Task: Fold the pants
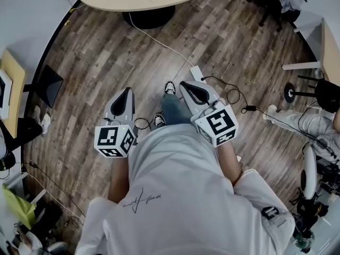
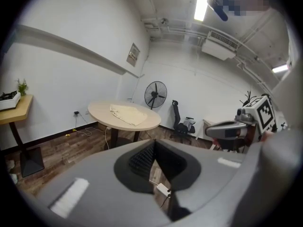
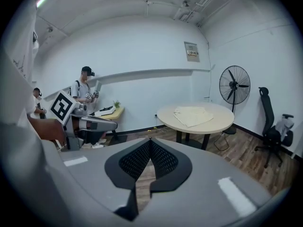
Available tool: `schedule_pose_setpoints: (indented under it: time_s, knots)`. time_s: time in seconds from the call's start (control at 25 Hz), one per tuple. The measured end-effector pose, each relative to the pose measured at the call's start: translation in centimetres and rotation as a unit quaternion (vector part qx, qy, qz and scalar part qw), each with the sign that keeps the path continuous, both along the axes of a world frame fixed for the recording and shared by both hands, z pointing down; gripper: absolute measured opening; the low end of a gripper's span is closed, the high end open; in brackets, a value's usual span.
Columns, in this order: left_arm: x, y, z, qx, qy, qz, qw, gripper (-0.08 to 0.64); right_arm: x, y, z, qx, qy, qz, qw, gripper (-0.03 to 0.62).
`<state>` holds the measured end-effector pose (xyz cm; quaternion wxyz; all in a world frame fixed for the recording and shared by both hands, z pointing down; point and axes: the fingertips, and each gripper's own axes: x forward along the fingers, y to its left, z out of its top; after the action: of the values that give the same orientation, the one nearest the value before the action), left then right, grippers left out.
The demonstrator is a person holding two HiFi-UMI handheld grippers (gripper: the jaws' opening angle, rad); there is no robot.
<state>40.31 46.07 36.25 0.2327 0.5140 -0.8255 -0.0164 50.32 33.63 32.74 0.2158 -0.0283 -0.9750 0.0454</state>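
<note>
Two tongs up in front of me, and neither has anything in it. On my left gripper (image 2: 154, 142) the jaws are drawn in until the tips look to meet. A thin wedge of gap sits behind them, and through it I see only the wood floor (image 1: 95, 47) and a white power adapter (image 2: 163, 189) on its cable. On my right gripper (image 3: 150, 140) the jaws are closed tip to tip, nothing between, just floorboards showing through the slot behind the pads.

Looking down from the head view, I'm holding both side by side in front of my white T-shirt (image 1: 175, 195). They are apart from each other and pointing ahead and a little downward over the floor. My shoe (image 1: 169, 87) shows on the boards between them.

Now the pants (image 3: 193, 115). They're cream-coloured and laid flat in a rough rectangle on the round table (image 3: 221, 119), well apart from both tongs. They sit on the tabletop inside its rim, with nothing hanging over an edge.

Beyond the table a standing fan (image 3: 234, 86) is by the wall, with a black office chair (image 3: 267, 126) near it. Over at the left of the right gripper view, beside a small side table (image 3: 112, 111), a person (image 3: 85, 91) stands with a gripper raised.
</note>
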Motion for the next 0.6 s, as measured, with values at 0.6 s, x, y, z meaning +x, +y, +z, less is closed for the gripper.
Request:
schedule_pose_setpoints:
  time_s: [0.6]
  knots:
    - [-6.1,-15.9,-3.4,0.003,-0.039,0.021,0.9990,0.049,-7.4,-13.7,1.0,-0.036,0.009,-0.035,0.999,0.000]
